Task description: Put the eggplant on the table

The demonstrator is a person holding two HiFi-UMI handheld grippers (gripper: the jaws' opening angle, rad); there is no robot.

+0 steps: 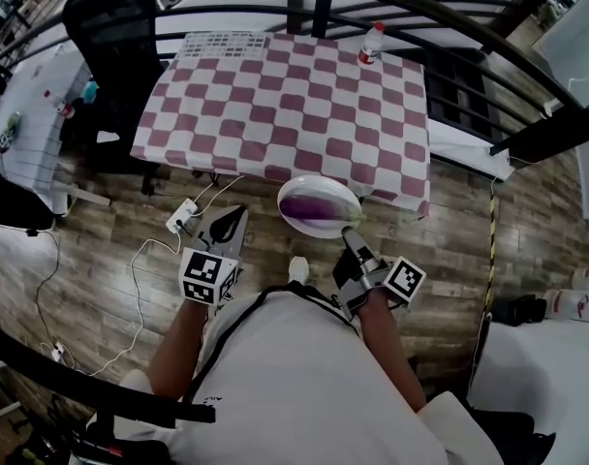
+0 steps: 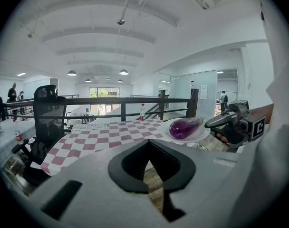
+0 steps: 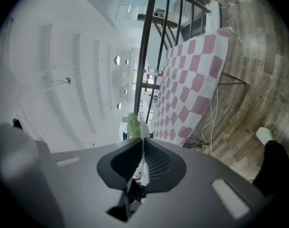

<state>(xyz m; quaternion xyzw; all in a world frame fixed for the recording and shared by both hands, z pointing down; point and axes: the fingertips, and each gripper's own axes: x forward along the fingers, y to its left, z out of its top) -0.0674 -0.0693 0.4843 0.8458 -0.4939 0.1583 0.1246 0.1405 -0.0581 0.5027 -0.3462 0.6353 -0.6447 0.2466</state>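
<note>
A purple eggplant (image 1: pixel 314 205) lies on a white plate (image 1: pixel 293 187) held in the air just off the near edge of the checkered table (image 1: pixel 285 105). My right gripper (image 1: pixel 351 232) is shut on the plate's near rim. In the right gripper view the thin white plate (image 3: pixel 144 130) runs edge-on between the jaws, with the eggplant's green stem (image 3: pixel 133 126) beyond. My left gripper (image 1: pixel 232 216) hangs left of the plate, shut and holding nothing. From the left gripper view, the eggplant (image 2: pixel 185 127) and the right gripper (image 2: pixel 216 123) show at the right.
A plastic bottle (image 1: pixel 370 44) stands at the table's far edge by a black railing (image 1: pixel 304 13). A black office chair (image 1: pixel 110 27) sits at the table's left. A power strip (image 1: pixel 183 216) and white cable lie on the wood floor.
</note>
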